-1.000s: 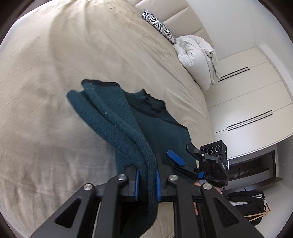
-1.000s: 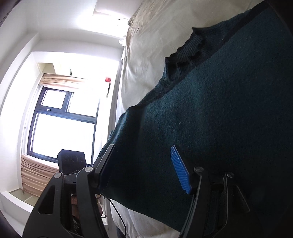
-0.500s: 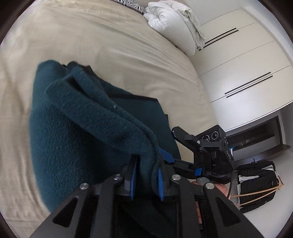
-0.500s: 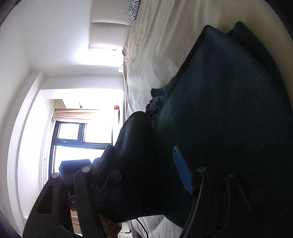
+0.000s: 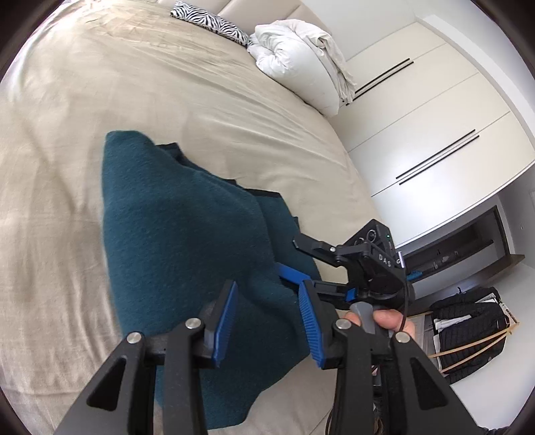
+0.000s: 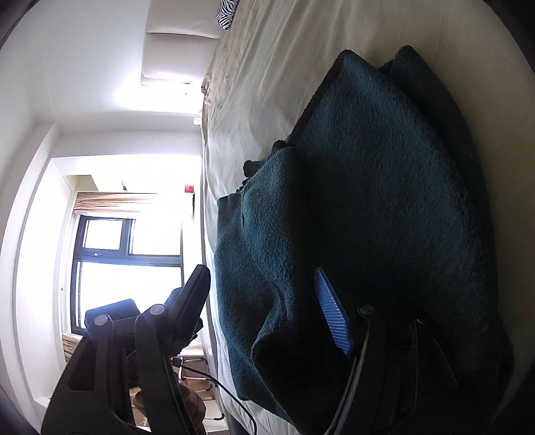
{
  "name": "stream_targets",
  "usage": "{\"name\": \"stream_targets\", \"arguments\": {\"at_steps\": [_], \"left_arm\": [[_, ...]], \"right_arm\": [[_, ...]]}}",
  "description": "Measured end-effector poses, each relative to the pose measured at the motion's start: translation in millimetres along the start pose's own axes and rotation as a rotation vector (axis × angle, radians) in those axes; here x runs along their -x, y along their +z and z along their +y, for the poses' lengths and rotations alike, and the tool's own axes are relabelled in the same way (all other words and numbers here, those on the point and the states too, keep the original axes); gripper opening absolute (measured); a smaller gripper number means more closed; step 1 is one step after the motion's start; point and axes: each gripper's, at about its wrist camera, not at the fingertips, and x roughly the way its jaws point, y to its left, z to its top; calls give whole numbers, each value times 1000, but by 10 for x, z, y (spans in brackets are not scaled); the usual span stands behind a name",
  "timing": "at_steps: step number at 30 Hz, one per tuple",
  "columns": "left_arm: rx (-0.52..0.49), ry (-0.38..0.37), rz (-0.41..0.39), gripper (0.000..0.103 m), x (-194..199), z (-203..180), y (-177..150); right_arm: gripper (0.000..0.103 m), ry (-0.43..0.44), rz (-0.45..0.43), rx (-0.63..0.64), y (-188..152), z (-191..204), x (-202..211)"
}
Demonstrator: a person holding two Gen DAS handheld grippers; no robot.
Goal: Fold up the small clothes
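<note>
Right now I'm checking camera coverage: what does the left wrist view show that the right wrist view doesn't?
Only the left wrist view shows the white duvet, the wardrobe doors and the right gripper, open at the sweater's edge. Only the right wrist view shows the window. Both share the teal sweater, folded over on the bed, and the zebra pillow. The left gripper has just been opening; its pads stand clear of the sweater.

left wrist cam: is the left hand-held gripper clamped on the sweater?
No, the left hand-held gripper has just been opening; its blue pads stand apart, with the teal sweater lying loose between them.
</note>
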Motion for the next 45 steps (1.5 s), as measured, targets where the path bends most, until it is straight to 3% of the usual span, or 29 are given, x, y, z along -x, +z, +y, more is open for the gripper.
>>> {"name": "stream_targets", "arguments": {"at_steps": [6,12,15,18,19,20,28,38,45], "left_arm": [[17,35,5,40,-63,184,-134],[-48,83,51,40,-231,186,-280],[-56,75,47,40,-267,226,-336],[-67,69,31,40,-255,239,-406],[-69,68,31,40,-249,242,-423],[-73,69,32,40,-197,246,-480],[-93,67,46,40,-306,38,-417],[-153,41,92,44,-581,-323,-443],[-160,51,110,46,-626,-291,-442]], "right_arm": [[63,-141,91,23,-126,117,-225],[63,-129,138,12,-94,233,-354],[57,-127,150,50,-95,338,-414],[38,-164,161,62,-80,318,-523],[25,-187,156,72,-72,308,-550],[18,-204,151,84,-70,316,-561],[14,-329,102,250,-32,676,-429],[13,-355,64,224,222,600,156],[13,-374,111,211,297,473,120]]}}
